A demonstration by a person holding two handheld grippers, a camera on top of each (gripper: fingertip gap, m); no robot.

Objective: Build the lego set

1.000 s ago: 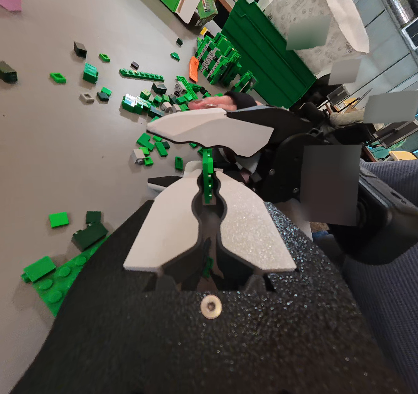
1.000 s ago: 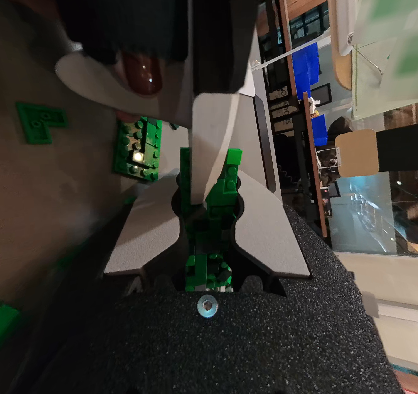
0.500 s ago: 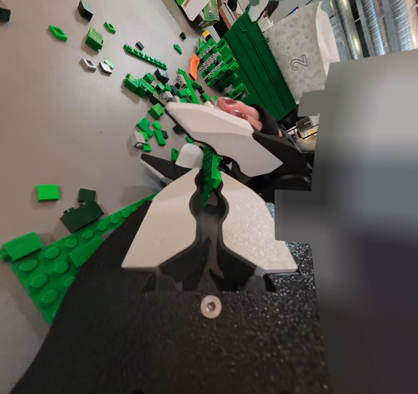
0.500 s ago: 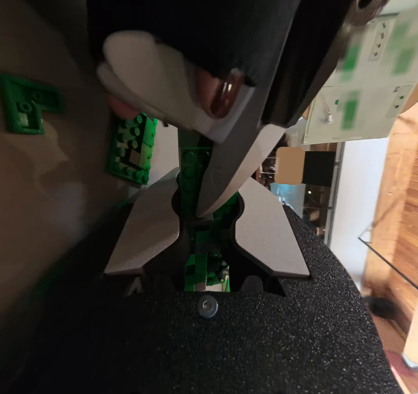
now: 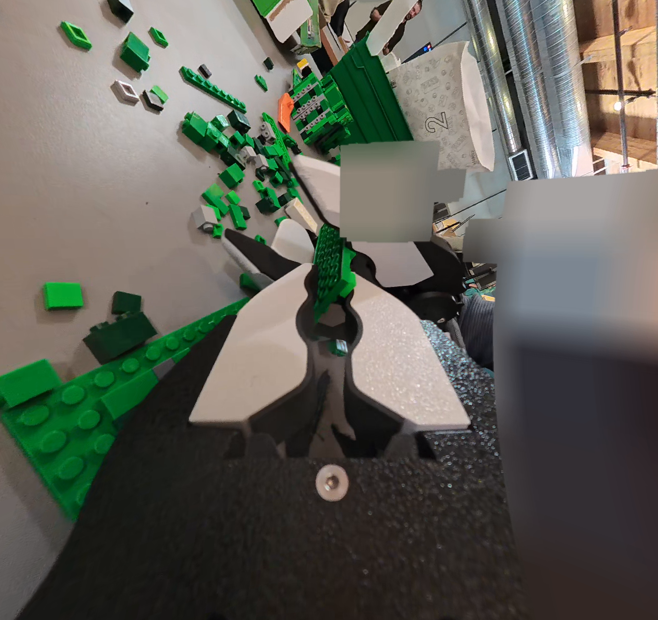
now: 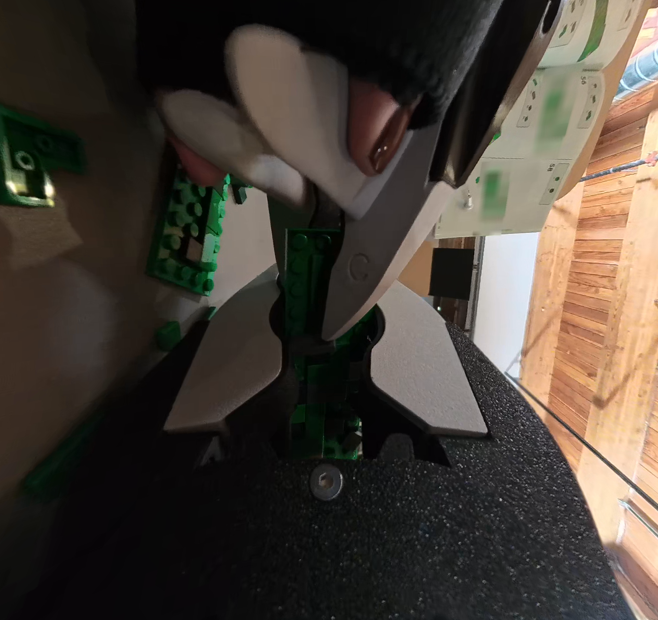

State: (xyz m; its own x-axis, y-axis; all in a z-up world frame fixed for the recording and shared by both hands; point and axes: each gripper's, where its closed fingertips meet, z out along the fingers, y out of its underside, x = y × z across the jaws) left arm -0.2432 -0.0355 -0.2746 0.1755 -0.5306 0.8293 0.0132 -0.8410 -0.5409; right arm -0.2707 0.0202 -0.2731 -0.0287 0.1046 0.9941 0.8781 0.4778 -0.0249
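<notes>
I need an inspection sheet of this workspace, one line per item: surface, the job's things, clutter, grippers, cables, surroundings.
Surface: grey table, matte, bare in wide patches.
Job's things: green lego assembly held in the air between both grippers; large green baseplate at the near edge; instruction booklet open behind.
Clutter: loose green, dark and grey bricks scattered; one orange piece.
Grippers: left gripper shut on the assembly; right gripper shut on it as well.
Cables: nothing seen.
Surroundings: green crate, paper bag, metal ducts, wooden wall.

loose bricks point(image 5: 245, 161) lie on the table point(image 5: 71, 182); a bin point(image 5: 370, 104) sits behind, a baseplate point(image 5: 71, 421) perhaps nearest.
</notes>
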